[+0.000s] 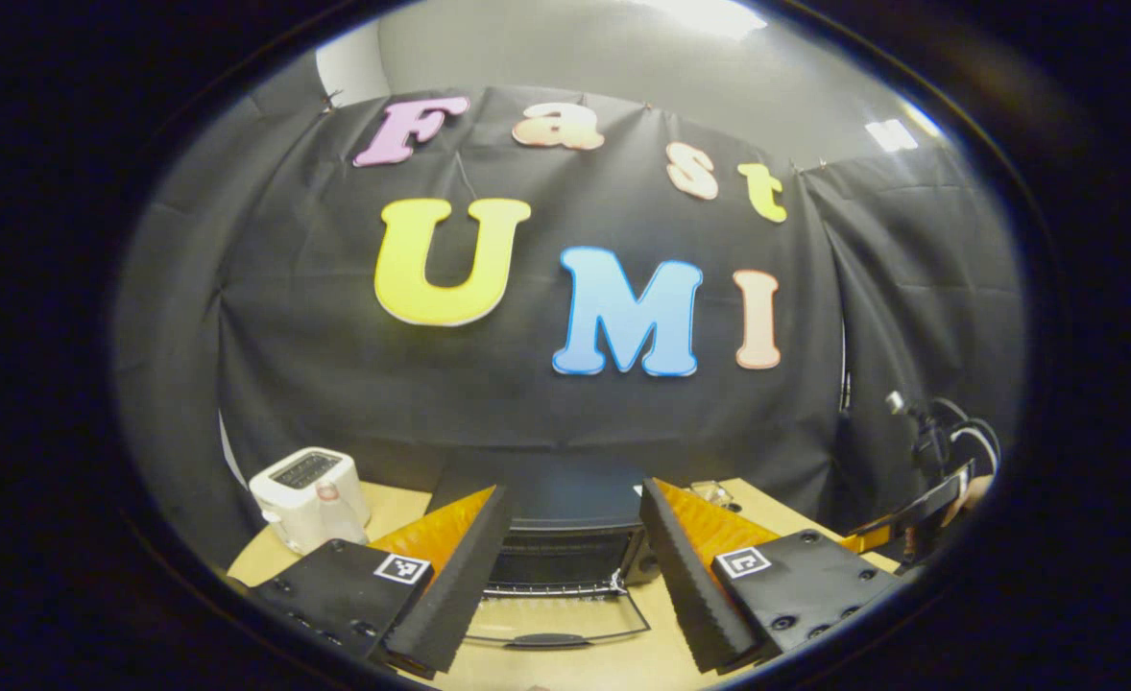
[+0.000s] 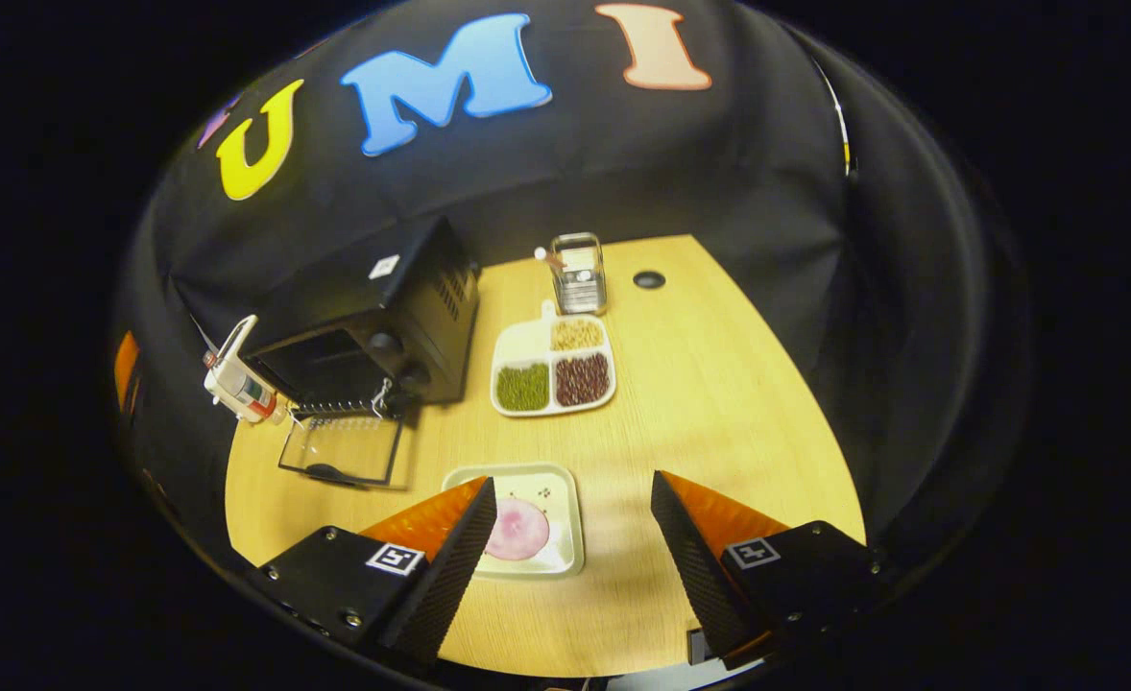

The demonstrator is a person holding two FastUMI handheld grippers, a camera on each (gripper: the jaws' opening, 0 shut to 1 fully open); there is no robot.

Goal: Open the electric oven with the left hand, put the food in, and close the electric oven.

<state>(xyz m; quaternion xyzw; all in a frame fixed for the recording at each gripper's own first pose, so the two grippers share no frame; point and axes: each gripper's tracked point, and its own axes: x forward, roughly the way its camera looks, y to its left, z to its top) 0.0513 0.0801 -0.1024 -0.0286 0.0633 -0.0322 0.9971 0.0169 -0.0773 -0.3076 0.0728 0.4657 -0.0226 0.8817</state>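
Oven [image 2: 373, 326] stands at the back left of the wooden counter [image 2: 719, 403] in the right gripper view, black, with its glass door [image 2: 343, 449] swung down flat and open in front of it. Just beside the oven's right side lies a white divided tray [image 2: 554, 368] holding green, dark red and pale beans in separate compartments, and behind that tray stands a small wire holder [image 2: 578, 274]. Nearer the camera, a pale square plate [image 2: 537, 523] carries a round pink slice of food [image 2: 517, 530]. The right hand-held gripper [image 2: 570, 537] hovers over the counter with its fingers wide apart, empty, its left finger overlapping the plate's edge. In the left gripper view, the left hand-held gripper [image 1: 570, 557] also has its fingers spread apart and empty, facing the open oven [image 1: 565, 547] and its lowered door [image 1: 556, 624]. A white toaster [image 1: 311, 497] sits to the oven's left.
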